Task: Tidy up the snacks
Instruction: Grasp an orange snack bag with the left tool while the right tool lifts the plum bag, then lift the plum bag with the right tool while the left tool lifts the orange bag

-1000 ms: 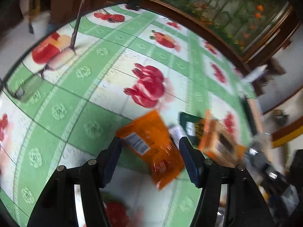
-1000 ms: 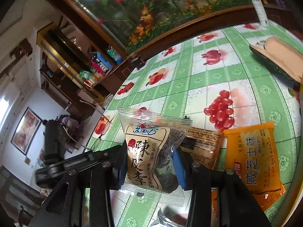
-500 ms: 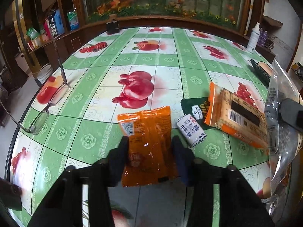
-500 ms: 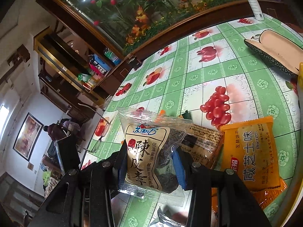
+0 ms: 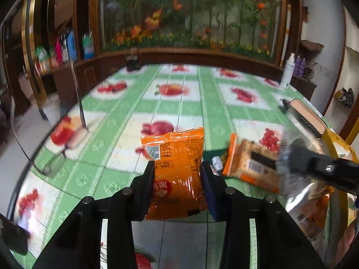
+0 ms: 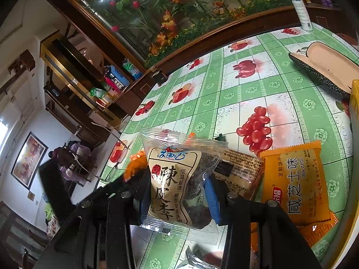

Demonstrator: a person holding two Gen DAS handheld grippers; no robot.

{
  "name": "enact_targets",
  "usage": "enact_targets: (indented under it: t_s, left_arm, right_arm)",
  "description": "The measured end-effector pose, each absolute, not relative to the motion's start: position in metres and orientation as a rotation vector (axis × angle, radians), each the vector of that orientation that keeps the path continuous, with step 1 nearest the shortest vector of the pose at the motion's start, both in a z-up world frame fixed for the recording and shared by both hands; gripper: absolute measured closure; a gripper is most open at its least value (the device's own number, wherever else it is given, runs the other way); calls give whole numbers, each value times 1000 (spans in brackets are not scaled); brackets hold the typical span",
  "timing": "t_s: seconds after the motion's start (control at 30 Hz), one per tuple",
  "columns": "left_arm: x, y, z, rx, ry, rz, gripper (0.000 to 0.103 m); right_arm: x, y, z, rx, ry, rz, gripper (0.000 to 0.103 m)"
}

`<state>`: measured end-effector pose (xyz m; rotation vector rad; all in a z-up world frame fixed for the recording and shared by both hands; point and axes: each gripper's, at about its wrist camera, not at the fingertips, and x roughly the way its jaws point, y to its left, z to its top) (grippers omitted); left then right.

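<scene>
My left gripper (image 5: 178, 179) is shut on an orange snack packet (image 5: 177, 157) and holds it lifted above the green fruit-print tablecloth (image 5: 125, 116). My right gripper (image 6: 177, 190) is shut on a clear packet of dried plums (image 6: 177, 183) with Chinese lettering. A clear packet of brown biscuits (image 6: 237, 172) and a yellow-orange biscuit packet (image 6: 296, 183) lie on the table to its right. The brown biscuits (image 5: 251, 163) also show in the left wrist view, with the right gripper's arm (image 5: 323, 168) beside them.
A pair of glasses (image 5: 44, 157) lies at the table's left edge. An open glasses case (image 6: 323, 67) lies at the far right. A white spray bottle (image 6: 300, 9) stands at the far edge. A yellow container rim (image 6: 354, 112) is at the right.
My left gripper closed on the orange packet and lifted it off the table, tilting the view up. My right gripper keeps holding the plum packet, almost still.
</scene>
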<state>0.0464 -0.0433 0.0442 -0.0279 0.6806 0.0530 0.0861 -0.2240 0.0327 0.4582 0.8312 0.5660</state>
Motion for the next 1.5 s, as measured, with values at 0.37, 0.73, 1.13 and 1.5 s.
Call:
enact_targets:
  t_s: [0.37, 0.73, 1.13, 1.5]
  left_arm:
    - [35, -66, 59, 108, 545, 90, 64]
    - [37, -68, 55, 122, 554, 94, 63]
    - [36, -72, 52, 144, 551, 96, 63]
    - [35, -72, 53, 141, 550, 95, 63]
  right_arm:
    - [82, -218, 40, 386, 792, 545, 57]
    - [82, -216, 40, 367, 784, 541, 57]
    - [81, -215, 41, 362, 781, 553, 57]
    - [81, -216, 41, 360, 782, 556, 57]
